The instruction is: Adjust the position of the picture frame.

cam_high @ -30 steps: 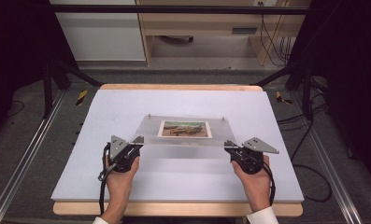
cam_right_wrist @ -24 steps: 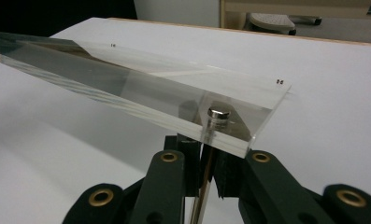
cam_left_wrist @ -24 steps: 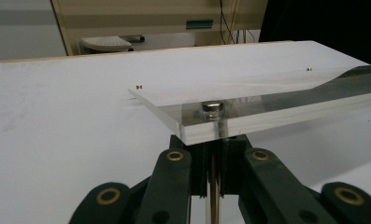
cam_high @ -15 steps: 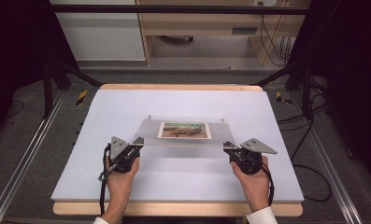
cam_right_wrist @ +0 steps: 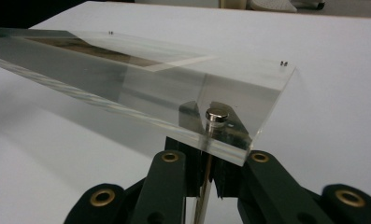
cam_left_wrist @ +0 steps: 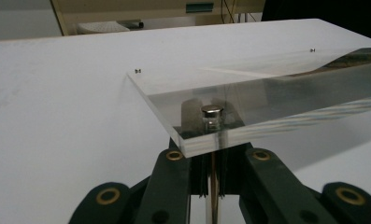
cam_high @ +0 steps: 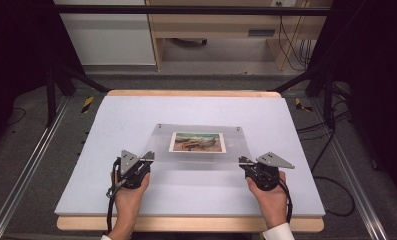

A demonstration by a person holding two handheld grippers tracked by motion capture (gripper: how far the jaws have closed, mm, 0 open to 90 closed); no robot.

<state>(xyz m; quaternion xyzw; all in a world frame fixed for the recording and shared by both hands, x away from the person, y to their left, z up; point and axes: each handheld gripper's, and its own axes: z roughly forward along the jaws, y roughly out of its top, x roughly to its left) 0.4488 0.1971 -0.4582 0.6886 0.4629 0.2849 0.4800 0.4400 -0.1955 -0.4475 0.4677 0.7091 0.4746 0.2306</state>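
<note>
On the left of the high view, the left gripper sits in the person's left hand, its tips at the near left corner of a clear acrylic frame. In the left gripper view its jaws are pressed together on that corner, just under one silver standoff cap; how far the jaws reach beneath the panel is hidden by the panel itself.

The frame lies at the middle of the white desk, its near edge raised and its far edge low towards the surface. One landscape picture is sandwiched in it; its subject is too small to make out. Four corner fixings can be counted: two caps at the near corners and two tiny dots at the far ones. The panel's right end is cut off in the left gripper view.

On the right, the right gripper, held in the right hand, is clamped on the near right corner, below the second cap.

Compared with half a second ago, both grippers and the frame look almost the same; any shift is too slight to judge.
</note>
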